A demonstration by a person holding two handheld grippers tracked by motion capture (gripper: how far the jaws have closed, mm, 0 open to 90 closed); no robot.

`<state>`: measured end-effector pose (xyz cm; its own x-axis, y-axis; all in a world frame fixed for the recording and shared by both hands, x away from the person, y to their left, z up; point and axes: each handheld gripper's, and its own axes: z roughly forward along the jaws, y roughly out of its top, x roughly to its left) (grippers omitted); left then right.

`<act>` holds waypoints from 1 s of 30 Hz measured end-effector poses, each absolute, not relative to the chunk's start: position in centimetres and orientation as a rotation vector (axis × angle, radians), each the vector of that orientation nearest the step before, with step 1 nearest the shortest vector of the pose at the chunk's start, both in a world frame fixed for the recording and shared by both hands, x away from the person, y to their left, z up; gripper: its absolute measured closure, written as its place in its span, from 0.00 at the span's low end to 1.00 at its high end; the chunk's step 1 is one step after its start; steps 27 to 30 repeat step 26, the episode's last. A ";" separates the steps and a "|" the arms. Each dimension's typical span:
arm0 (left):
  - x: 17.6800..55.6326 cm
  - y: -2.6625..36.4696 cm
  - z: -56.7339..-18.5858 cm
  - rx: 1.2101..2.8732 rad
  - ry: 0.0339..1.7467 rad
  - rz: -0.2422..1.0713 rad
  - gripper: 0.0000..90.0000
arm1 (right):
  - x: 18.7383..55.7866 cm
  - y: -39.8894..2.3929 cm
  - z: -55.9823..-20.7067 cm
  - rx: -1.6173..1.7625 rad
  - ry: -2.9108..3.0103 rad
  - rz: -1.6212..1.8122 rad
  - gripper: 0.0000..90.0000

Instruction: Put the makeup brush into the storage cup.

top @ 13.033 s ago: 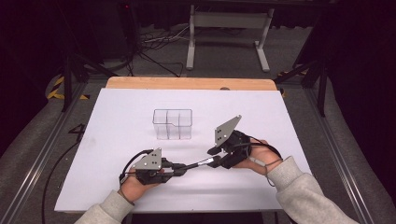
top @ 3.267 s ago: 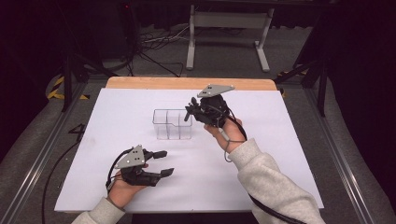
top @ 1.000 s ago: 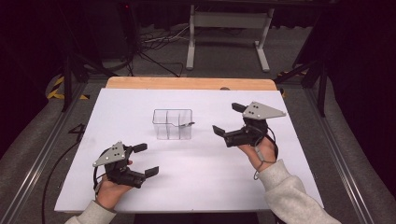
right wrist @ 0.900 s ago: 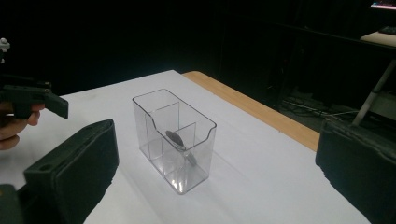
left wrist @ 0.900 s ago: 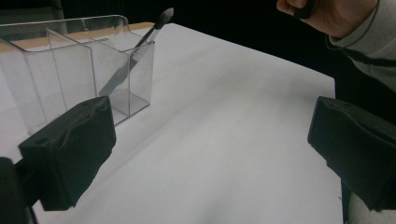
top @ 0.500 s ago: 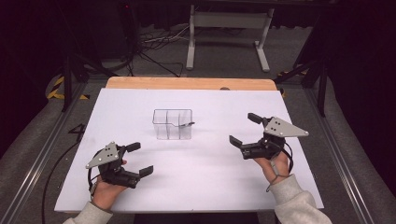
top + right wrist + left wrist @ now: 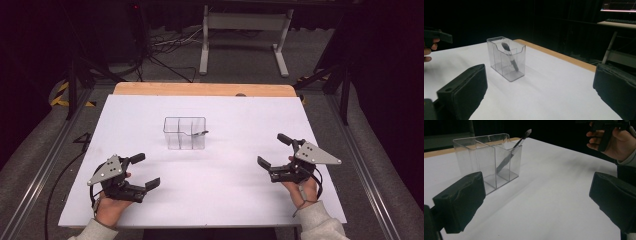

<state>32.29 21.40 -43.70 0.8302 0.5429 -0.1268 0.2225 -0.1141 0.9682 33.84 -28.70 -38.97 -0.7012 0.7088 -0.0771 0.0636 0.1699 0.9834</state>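
A white table (image 7: 215, 195) carries a clear plastic organiser (image 7: 185, 133), which stands upright a little behind the middle of the sheet and is split by inner walls into compartments. A slim dark brush (image 7: 199, 133) stands in the end compartment on the person's right, leaning so that its tip pokes out over the rim; in the left gripper view the same brush (image 7: 511, 153) slants up and to the right out of the far cell of the organiser (image 7: 487, 160), and in the right gripper view it (image 7: 510, 57) leans in the near cell of the organiser (image 7: 506, 57) with its dark head at the top. The left gripper (image 7: 142, 171) sits near the front left corner of the table, held from below by the left hand (image 7: 111, 207), jaws spread wide apart and holding nothing — the two black jaws frame bare table in its own view. The right gripper (image 7: 274, 150) sits near the front right edge, held by the right hand (image 7: 300, 186), jaws likewise wide apart and empty (a grey three-cornered plate rides on top of each gripper). Both grippers are well apart from the organiser and from each other. Beyond the far edge, a strip of bare wood (image 7: 200, 89) shows past the white sheet, and a pale metal stand (image 7: 245, 30) rises from the dark floor behind.
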 end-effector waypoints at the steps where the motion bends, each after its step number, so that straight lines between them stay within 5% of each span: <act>1: 32.3 21.5 -43.7 1.695 0.603 0.310 0.01 | 33.7 -28.9 -39.3 0.724 1.918 1.571 0.00; 30: 33.0 21.8 -45.2 1.683 0.620 0.334 0.02 | 32.8 -29.9 -42.9 0.701 1.909 1.564 0.00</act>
